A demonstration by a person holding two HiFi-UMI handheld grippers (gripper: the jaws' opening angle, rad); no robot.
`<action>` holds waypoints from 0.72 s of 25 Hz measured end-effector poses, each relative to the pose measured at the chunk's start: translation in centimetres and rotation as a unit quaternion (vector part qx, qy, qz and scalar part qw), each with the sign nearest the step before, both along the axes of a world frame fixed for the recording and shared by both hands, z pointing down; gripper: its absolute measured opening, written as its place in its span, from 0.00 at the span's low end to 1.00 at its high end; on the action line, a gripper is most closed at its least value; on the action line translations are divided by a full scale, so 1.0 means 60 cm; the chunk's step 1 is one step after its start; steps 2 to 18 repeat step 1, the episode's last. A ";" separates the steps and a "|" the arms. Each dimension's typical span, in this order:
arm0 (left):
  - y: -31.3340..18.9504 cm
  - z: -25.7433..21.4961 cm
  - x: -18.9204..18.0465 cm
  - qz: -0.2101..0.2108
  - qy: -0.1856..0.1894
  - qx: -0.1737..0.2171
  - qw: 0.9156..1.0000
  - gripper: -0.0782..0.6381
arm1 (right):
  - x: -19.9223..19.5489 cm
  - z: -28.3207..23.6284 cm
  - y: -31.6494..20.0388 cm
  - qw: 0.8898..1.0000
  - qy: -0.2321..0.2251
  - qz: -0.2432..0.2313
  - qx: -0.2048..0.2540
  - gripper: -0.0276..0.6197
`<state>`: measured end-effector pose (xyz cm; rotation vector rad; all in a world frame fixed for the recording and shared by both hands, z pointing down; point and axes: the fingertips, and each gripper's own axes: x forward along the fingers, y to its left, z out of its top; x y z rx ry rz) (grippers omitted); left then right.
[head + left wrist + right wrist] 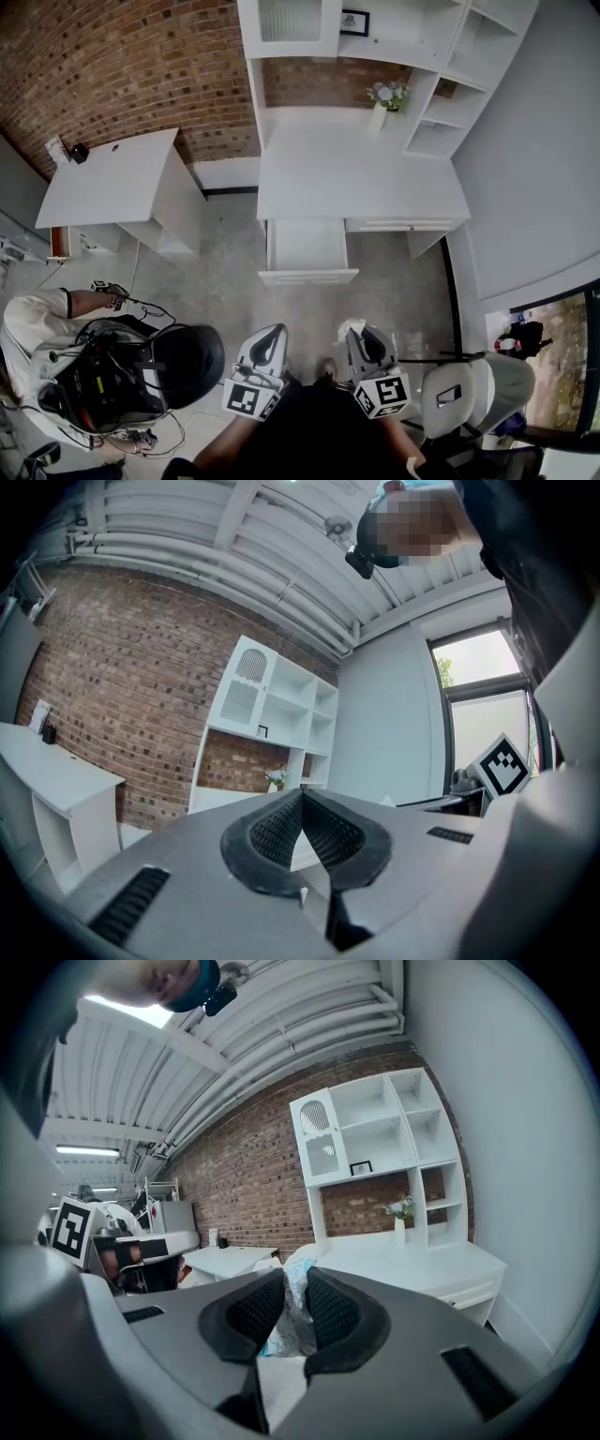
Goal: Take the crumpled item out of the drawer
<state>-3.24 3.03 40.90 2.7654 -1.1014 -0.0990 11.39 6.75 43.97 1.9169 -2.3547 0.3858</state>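
The white desk (361,173) has its drawer (307,277) pulled out toward me, and what I see of the inside is bare white. My right gripper (357,332) is held low in front of the drawer, shut on a crumpled white item with blue print (351,325). In the right gripper view the crumpled item (290,1331) is pinched between the two dark pads of the right gripper (296,1283) and sticks up past the tips. My left gripper (273,332) hangs beside it. In its own view the left gripper (302,797) has its pads meeting with nothing between them.
A white side table (108,178) stands at the left against the brick wall. A seated person with a black bag (141,370) is at the lower left. A white chair (452,396) is close on my right. A vase of flowers (384,98) stands on the desk under white shelves (469,56).
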 end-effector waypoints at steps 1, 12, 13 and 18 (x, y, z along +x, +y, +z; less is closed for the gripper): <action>0.000 0.000 -0.001 -0.001 0.000 0.000 1.000 0.14 | 0.000 -0.001 0.000 1.000 0.000 0.001 -0.001 0.18; 0.000 0.000 -0.001 -0.001 0.000 0.000 1.000 0.14 | 0.000 -0.001 0.000 1.000 0.000 0.001 -0.001 0.18; 0.000 0.000 -0.001 -0.001 0.000 0.000 1.000 0.14 | 0.000 -0.001 0.000 1.000 0.000 0.001 -0.001 0.18; 0.000 0.000 -0.001 -0.001 0.000 0.000 1.000 0.14 | 0.000 -0.001 0.000 1.000 0.000 0.001 -0.001 0.18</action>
